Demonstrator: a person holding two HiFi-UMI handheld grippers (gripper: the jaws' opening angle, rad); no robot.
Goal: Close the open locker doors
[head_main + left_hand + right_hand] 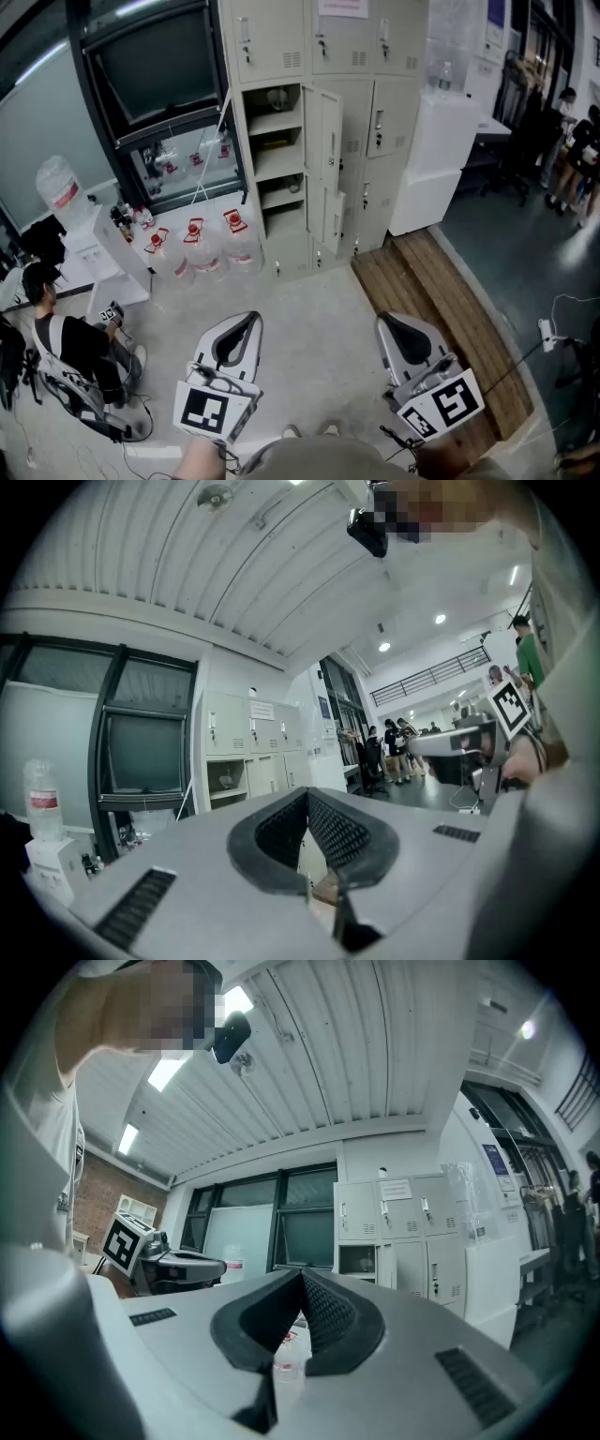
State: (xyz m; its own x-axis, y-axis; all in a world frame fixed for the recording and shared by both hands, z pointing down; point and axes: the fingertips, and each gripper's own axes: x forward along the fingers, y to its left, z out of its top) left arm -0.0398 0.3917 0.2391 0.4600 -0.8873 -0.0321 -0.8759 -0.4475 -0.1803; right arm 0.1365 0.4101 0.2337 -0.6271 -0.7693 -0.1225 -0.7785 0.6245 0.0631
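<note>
Grey floor [319,300], lockers [394,42] at far side: open locker doors [325,131] well ahead, out of reach.
Left gripper [246,323], right gripper [398,323] closed, empty; risk: tips skidding off door edge, rebound after hard push.

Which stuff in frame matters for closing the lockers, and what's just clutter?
Job: upper open locker door, lower open locker door, left tongs, right tongs (both shut, empty).
Lying about: water jugs, white cabinet, wooden platform, seated person.
</note>
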